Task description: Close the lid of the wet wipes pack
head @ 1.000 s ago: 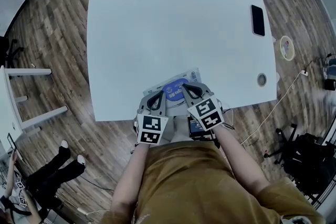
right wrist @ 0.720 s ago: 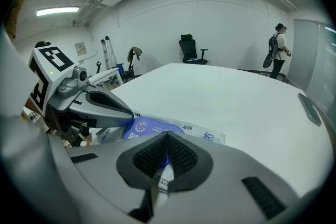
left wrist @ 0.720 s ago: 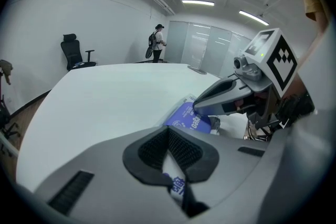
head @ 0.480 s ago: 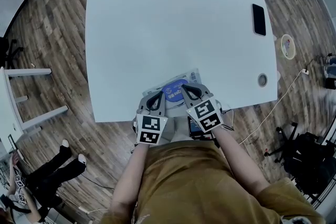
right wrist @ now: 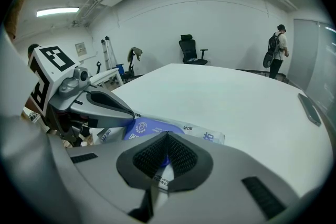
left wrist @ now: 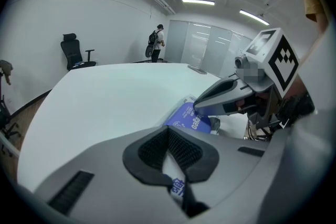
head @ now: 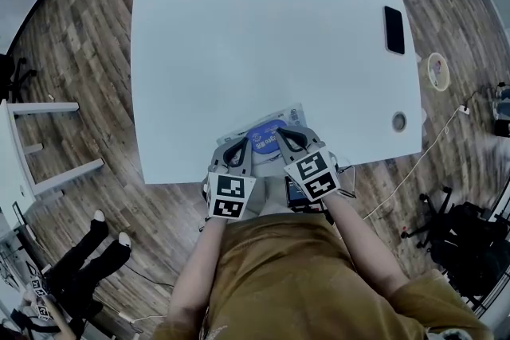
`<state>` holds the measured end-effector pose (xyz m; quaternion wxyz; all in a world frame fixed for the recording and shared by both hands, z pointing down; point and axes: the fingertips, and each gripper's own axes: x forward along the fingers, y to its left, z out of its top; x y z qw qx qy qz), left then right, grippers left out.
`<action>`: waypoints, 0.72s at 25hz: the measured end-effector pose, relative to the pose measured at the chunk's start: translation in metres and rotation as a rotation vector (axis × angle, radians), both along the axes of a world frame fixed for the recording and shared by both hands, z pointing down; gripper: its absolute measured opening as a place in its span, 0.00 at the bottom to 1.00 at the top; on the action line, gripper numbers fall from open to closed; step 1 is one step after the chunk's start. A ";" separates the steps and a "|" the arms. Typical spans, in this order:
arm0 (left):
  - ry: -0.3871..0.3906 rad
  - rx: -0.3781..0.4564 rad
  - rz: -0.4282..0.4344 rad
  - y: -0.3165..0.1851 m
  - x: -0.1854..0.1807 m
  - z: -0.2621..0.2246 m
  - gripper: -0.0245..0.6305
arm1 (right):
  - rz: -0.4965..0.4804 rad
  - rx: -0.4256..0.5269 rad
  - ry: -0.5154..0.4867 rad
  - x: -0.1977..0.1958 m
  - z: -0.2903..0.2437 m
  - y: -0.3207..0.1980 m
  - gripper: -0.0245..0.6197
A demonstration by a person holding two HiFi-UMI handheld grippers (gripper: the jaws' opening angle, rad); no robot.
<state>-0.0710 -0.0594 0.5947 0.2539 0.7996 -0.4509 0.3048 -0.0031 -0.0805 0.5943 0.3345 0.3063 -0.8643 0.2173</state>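
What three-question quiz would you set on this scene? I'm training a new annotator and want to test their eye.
1. True or false: the phone lies touching the wet wipes pack.
2. The jaws of the left gripper and the right gripper stand: A) wide apart, B) together, C) out of view.
3. At which edge of the table does the pack lie?
Key: 1 false, the phone lies far off at the table's right; 2 B; 3 the near edge, by the person.
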 end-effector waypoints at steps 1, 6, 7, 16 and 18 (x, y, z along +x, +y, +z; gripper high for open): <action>0.001 0.004 -0.001 0.000 0.000 -0.001 0.04 | 0.000 0.004 -0.002 0.000 -0.001 0.000 0.05; 0.000 0.021 -0.004 -0.001 0.001 -0.007 0.04 | 0.008 0.023 -0.021 -0.001 -0.011 -0.002 0.05; -0.001 0.023 -0.006 0.000 0.000 -0.008 0.04 | 0.009 0.027 -0.022 -0.002 -0.013 -0.002 0.05; -0.007 0.046 -0.028 0.003 -0.005 -0.016 0.04 | 0.035 0.043 -0.028 0.007 -0.020 -0.001 0.05; -0.008 0.050 -0.034 0.004 -0.006 -0.018 0.04 | 0.041 0.052 -0.034 0.008 -0.023 -0.001 0.05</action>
